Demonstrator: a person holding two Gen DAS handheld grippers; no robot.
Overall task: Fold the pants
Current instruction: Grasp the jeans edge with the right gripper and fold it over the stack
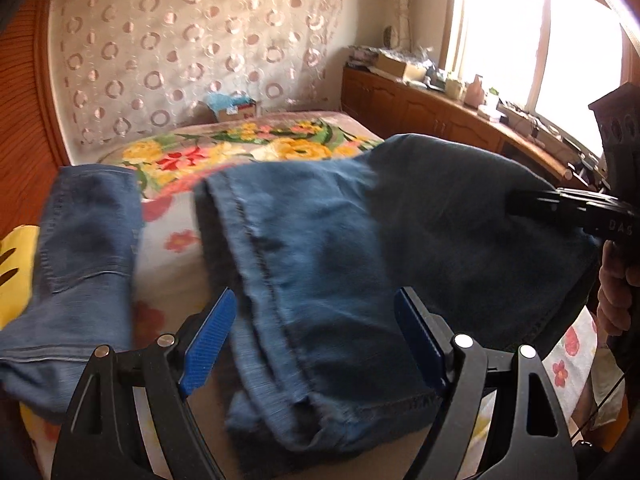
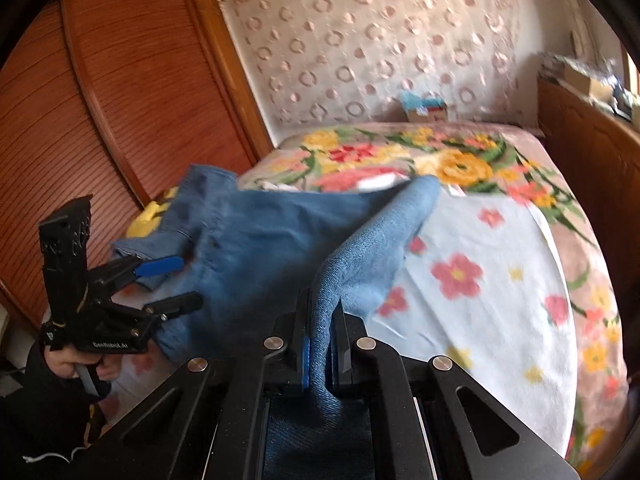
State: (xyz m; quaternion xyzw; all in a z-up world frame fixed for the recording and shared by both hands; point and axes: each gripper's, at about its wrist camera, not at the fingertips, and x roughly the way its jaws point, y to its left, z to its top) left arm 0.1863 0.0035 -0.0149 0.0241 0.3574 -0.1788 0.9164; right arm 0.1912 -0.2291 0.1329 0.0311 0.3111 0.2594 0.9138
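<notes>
Starting with the left wrist view: our left gripper (image 1: 310,344) has its fingers spread wide, gripping nothing, with the pants (image 1: 320,264) hem lying between them at 6 o'clock, likely ready for a fresh pinch. At 3 o'clock the right gripper (image 1: 536,202) bites the cloth.

Right wrist view: right gripper (image 2: 323,346) fingers are clamped on a denim fold, lifting it off the bed (image 2: 500,280), presumably to carry the fold across. Left gripper (image 2: 180,280) sits agape at 9 o'clock.

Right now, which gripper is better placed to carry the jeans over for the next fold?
Right. The right gripper is already shut on a fold of the jeans, lifted off the bed. The left gripper is open, holding nothing.
</notes>
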